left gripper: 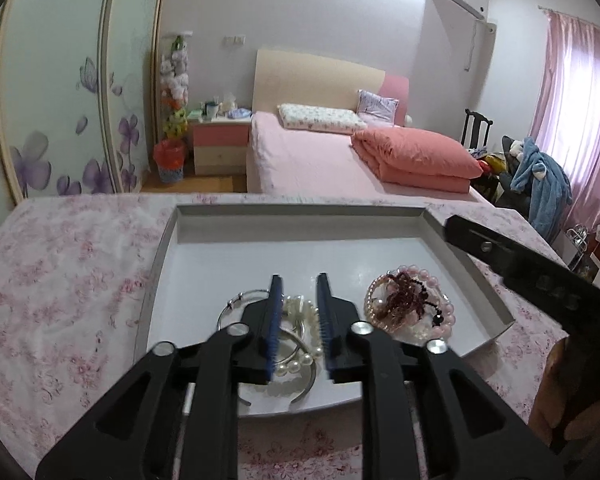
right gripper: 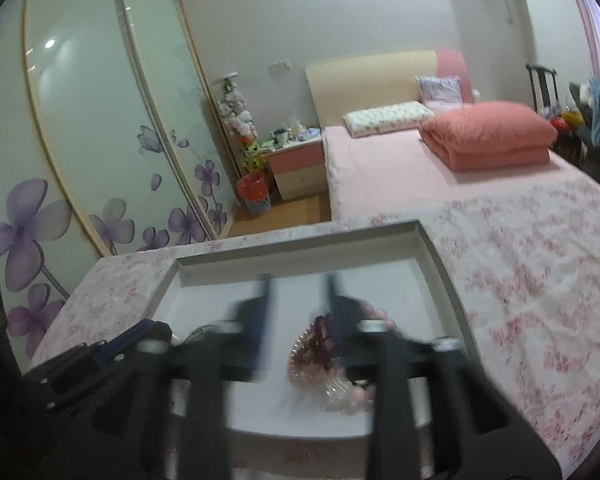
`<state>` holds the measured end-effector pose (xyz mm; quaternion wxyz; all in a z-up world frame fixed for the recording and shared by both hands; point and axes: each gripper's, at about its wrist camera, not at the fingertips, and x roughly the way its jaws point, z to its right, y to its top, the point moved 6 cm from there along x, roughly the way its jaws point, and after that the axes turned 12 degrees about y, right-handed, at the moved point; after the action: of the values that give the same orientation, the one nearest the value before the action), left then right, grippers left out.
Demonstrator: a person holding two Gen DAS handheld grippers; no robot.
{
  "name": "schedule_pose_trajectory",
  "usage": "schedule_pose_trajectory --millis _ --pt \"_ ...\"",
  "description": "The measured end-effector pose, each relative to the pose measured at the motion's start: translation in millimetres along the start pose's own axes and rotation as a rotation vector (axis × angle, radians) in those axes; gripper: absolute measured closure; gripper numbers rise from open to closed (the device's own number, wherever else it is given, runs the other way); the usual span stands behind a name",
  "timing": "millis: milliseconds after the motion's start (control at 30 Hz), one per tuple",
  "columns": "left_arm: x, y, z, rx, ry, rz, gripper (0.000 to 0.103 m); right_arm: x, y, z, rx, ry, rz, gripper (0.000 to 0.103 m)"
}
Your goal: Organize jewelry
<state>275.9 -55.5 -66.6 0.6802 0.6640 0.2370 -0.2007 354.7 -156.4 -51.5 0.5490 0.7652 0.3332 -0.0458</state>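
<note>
Two hand-held tools hover over a shallow white tray [left gripper: 164,248] of jewelry on a desk covered with a pink floral cloth [left gripper: 60,280].

The left tool [left gripper: 299,284] has its jaws spread, nothing pinched, above a pearl bracelet [left gripper: 296,366] and a silver bangle [left gripper: 230,306] in the tray's near left part. The right tool [right gripper: 296,284], blurred, also has its jaws parted and empty, over a tangle of pink bead bracelets [left gripper: 440,292] and a dark red beaded piece [left gripper: 406,300] at the near right. This looks like the approach before a pick: each tool next needs to drop and close on a single strand without dragging its neighbours. The tray's far half is bare, leaving room to spread pieces; its raised rim and the two tools' closeness limit sideways sweeps.
</note>
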Motion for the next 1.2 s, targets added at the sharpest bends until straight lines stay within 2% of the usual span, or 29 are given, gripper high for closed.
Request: schedule_pose_trajectory --millis 67,167,267,433,667,833,900,1000,1133,1200 --pt "-9.0 -1.0 -10.8 -0.014 0.02 0.021 0.065 -8.3 -1.8 4.1 0.001 -0.01 0.009 0.059" --pt "-24.6 2.3 -28.2 -0.043 0.035 0.042 0.064 -27.1 -4.8 8.9 0.018 -0.015 0.022 0.059" --pt "-41.9 5.2 -50.2 -0.079 0.056 0.069 0.058 -42.8 -7.2 8.0 0.022 -0.016 0.033 0.059" --pt "-73.8 -0.3 -72.1 -0.127 0.057 0.1 0.056 -77.1 -16.9 -6.3 0.009 -0.017 0.045 0.059" --pt "-130.1 -23.5 -86.6 -0.153 0.089 0.164 0.043 -128.3 -32.3 -38.6 -0.06 -0.031 0.085 0.05" --pt "-150.6 -40.9 -84.3 -0.136 0.107 0.184 0.033 -151.2 -47.1 -60.4 -0.127 -0.057 0.097 0.036" --pt "-155.7 -44.9 -82.1 -0.121 0.123 0.195 0.028 -158.4 -54.4 -66.7 -0.15 -0.069 0.105 0.03" --pt "-165.2 -50.6 -79.2 -0.1 0.145 0.222 0.013 -166.8 -65.0 -72.1 -0.158 -0.073 0.113 0.019" --pt "-176.0 -56.1 -74.2 -0.073 0.164 0.251 0.005 -172.9 -76.1 -76.8 -0.174 -0.076 0.118 0.005" --pt "-179.7 -58.8 -74.0 -0.068 0.17 0.262 0.002 -175.3 -80.0 -80.2 -0.197 -0.1 0.125 0.004"
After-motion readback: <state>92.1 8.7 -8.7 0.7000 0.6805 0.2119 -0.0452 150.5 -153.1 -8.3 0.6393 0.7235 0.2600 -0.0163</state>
